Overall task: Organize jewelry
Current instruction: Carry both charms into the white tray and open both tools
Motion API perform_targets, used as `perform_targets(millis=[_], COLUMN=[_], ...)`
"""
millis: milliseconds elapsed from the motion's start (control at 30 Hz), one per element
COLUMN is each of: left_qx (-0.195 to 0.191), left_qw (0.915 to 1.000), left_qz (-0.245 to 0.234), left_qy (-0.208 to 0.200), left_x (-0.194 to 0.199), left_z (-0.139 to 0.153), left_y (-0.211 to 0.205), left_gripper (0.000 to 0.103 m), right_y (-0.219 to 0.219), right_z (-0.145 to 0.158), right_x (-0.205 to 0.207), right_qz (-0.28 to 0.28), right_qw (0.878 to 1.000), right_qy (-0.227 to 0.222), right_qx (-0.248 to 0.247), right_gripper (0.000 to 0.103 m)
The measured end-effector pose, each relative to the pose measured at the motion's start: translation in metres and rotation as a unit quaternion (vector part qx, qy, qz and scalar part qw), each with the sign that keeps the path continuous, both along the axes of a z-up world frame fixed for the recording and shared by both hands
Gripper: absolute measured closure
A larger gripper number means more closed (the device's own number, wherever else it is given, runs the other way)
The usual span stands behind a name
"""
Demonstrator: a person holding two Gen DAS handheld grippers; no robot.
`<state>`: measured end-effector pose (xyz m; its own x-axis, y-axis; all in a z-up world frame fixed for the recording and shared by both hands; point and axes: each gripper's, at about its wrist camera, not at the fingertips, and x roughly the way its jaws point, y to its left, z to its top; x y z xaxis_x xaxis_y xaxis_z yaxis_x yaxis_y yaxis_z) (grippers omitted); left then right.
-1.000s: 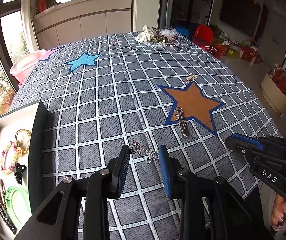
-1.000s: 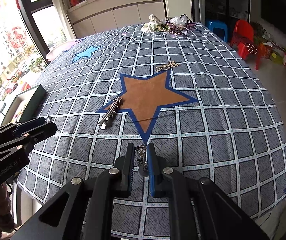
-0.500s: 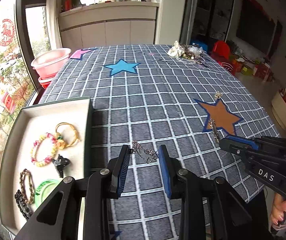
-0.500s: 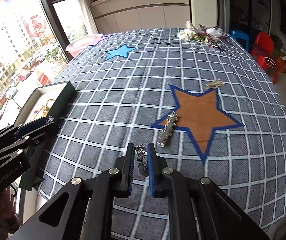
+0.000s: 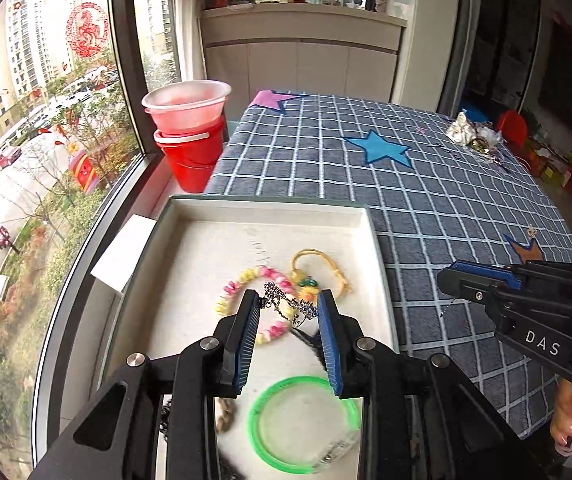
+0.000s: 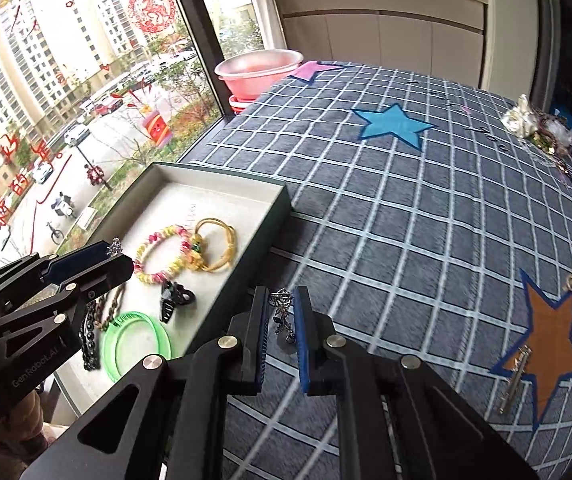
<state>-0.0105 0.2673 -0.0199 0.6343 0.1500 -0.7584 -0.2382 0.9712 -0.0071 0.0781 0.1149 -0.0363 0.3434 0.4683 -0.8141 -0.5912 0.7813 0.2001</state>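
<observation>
The left wrist camera looked steeply down from close above the tray [image 5: 377, 240], facing the window. The right wrist camera looked down from beside the tray [image 6: 246, 256], over the counter [image 6: 405, 220]. Both views shared the tray and the blue star [image 5: 379, 148]

The far half of the tray [image 5: 214, 236] is bare white lining, open to a gripper from above. Its near half is crowded: bead bracelet [image 5: 246, 280], yellow cord [image 5: 317, 258], black clip [image 6: 174, 298], green bangle [image 5: 301, 424] and dark chains [image 6: 88, 336] lie close together. The raised tray wall bars a level approach. Beside the tray the checked cloth [image 6: 405, 208] lies wide open up to the hair clip [image 6: 515, 378] on the orange star [image 6: 553, 344]
</observation>
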Motion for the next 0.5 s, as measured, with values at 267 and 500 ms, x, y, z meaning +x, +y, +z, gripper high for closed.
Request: perform_targets(millis=[267, 500], left_qx=[0.010, 0.017], left_qw=[0.9991, 0.9970], left_qz=[0.034, 0.058], left_qy=[0.022, 0.049], left_x=[0.027, 0.046], left_z=[-0.013, -0.034], left_y=[0.038, 0.053], left_gripper=[0.065, 0.065], right_y=[0.060, 0.084], right_z=[0.000, -0.015], right_x=[0.020, 0.045], right_qz=[0.029, 0.022], right_qw=[1.000, 1.000], right_qy=[-0.002, 0.010], right_qx=[0.008, 0.010], right_gripper=[0.090, 0.090])
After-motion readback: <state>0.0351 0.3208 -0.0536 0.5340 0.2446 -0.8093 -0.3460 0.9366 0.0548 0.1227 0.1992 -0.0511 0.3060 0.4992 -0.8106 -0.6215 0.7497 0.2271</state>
